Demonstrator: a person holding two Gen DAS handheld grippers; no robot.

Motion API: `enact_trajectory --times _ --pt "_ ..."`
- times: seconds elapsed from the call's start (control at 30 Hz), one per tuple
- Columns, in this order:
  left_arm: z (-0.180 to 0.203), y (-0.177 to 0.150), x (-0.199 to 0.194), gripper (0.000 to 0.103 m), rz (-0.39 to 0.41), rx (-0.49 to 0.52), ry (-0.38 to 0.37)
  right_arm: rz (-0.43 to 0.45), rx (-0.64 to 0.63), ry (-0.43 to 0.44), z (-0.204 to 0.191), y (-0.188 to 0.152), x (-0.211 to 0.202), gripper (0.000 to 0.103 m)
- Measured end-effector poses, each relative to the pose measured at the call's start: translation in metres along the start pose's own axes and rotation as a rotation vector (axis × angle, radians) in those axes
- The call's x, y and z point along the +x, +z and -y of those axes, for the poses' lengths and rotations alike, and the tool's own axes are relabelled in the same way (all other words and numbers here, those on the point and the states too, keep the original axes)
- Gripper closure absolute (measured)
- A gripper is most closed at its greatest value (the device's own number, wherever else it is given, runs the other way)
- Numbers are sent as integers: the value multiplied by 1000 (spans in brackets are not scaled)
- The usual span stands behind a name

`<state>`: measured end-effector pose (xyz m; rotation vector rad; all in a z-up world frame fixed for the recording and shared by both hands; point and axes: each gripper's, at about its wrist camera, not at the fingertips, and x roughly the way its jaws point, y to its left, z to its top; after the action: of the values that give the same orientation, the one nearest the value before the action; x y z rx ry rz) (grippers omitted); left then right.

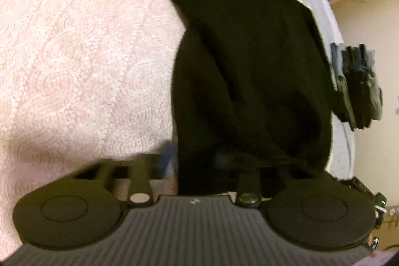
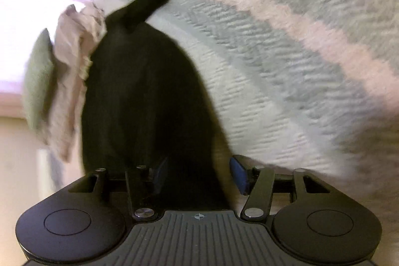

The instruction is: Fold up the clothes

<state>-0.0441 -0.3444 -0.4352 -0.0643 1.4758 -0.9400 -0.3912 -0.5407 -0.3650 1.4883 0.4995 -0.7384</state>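
The pink textured blanket (image 1: 82,46) fills the left half of the left wrist view, and a pale green blanket with pink stripes (image 2: 286,61) fills the right half and top of the right wrist view. Both views are blurred.

The black garment (image 1: 244,61) runs down the middle of the left wrist view from the top edge to the bottom, lying over the pink blanket on its left. In the right wrist view the same dark cloth (image 2: 139,111) covers the centre-left, with 1 narrow strip running to the top edge over the striped blanket.

A crumpled beige garment (image 2: 72,71) lies at the left, touching the black cloth, with a green cushion (image 2: 37,81) just beside it. A stack of folded dark clothes (image 1: 354,84) sits at the right edge of the left wrist view.

The left tool (image 1: 199,161) is clamped together on the black garment's lower edge. The right tool (image 2: 199,173) stands apart, the cloth lying between its 2 blue fingers (image 2: 239,175); whether they press it I cannot tell.
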Motion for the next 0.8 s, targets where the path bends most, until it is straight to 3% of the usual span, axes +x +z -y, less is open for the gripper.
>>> enact_trajectory --times 0.03,0.2,0.33,0.5,0.57,0.63,0.7,0.8 --pt "0 1 -4 100 11 -7 -12 -10 -4 26 -4 1 2 102" --pt "14 -4 -77 101 130 96 -50 -12 -94 77 -34 2 -41 102" --pt "16 -27 -131 101 148 171 -2 -16 -101 47 -25 -8 -83 103" --pt "-1 -69 -98 102 56 114 67 -88 -134 -112 3 -39 -63 103" --pt "-12 -81 -87 102 36 89 86 -89 -96 -130 14 -50 -61 103" --pt "-17 -81 -94 102 66 68 54 -79 -116 -132 12 -57 -68 103" --pt "-19 -84 -94 100 71 101 72 -94 -201 -233 9 -62 -65 103" --pt "-22 -78 -72 98 -14 134 126 -108 -169 -298 8 -60 -54 102"
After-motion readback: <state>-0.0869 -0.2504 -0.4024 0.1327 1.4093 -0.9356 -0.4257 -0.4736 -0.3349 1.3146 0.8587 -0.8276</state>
